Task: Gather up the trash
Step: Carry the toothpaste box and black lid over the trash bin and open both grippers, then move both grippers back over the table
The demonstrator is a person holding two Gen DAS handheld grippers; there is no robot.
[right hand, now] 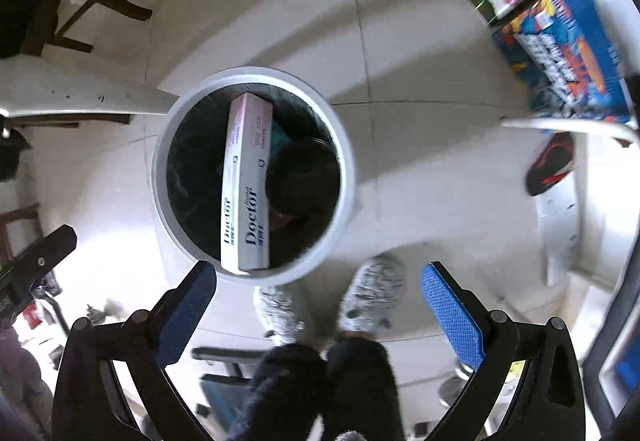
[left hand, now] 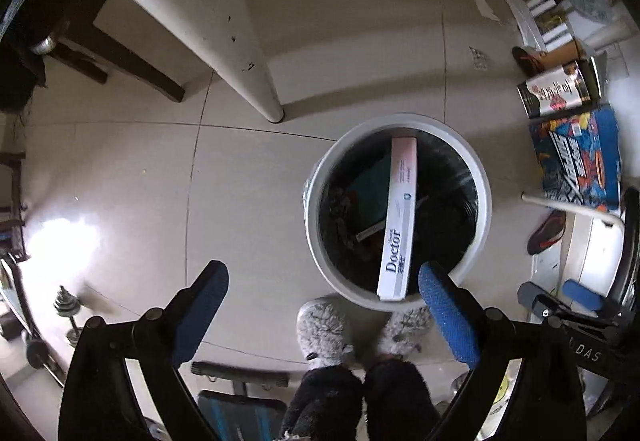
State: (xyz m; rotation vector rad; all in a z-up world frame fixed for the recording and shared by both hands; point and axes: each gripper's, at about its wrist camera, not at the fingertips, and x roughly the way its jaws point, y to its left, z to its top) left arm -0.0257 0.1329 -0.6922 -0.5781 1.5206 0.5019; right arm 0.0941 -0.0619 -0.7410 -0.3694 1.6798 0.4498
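I see both my left gripper (left hand: 323, 283) and right gripper (right hand: 319, 279) spread wide and empty above the round white bin (left hand: 486, 201), where a long white "Doctor" carton (left hand: 398, 221) leans inside among what looks like dark, blurred rubbish.

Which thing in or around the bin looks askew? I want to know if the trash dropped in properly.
The long white toothpaste box has not dropped flat: it stands slanted in the white bin, its near end resting against the rim. Both grippers, left and right, are open and empty.
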